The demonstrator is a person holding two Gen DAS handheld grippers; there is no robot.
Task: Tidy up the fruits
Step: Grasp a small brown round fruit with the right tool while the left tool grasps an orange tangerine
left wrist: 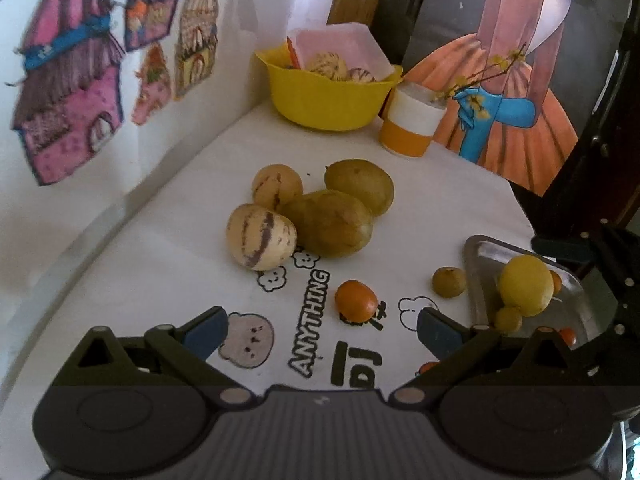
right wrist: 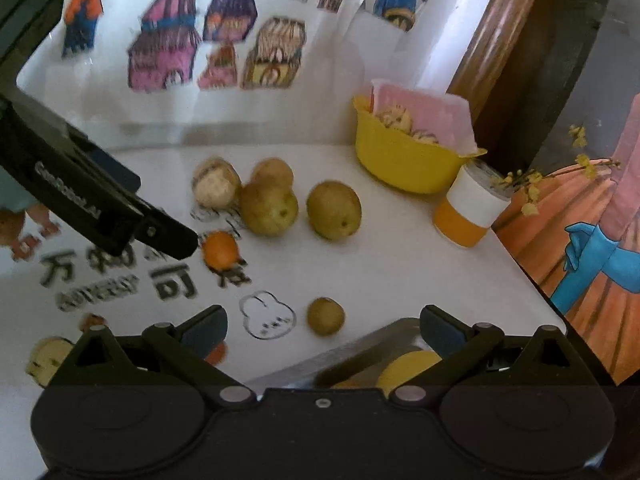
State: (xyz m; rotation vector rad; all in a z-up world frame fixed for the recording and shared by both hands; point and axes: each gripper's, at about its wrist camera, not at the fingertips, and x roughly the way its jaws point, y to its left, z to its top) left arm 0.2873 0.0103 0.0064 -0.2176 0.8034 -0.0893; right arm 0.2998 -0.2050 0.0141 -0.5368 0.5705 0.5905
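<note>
Item: we hold the left gripper (left wrist: 320, 330) and right gripper (right wrist: 322, 330) spread wide, empty. Striped melons (left wrist: 262, 237) and pears (left wrist: 328, 223) cluster at 12 o'clock; kumquat (left wrist: 356, 299) nearer; lemon (left wrist: 525, 285) on steel tray (left wrist: 480, 264) at 3 o'clock.

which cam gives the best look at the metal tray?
Left wrist. The metal tray shows its near rim, its floor, and the big yellow fruit resting in it. In the right wrist view the tray is mostly hidden behind that gripper's own jaws; only a rim strip shows.
</note>
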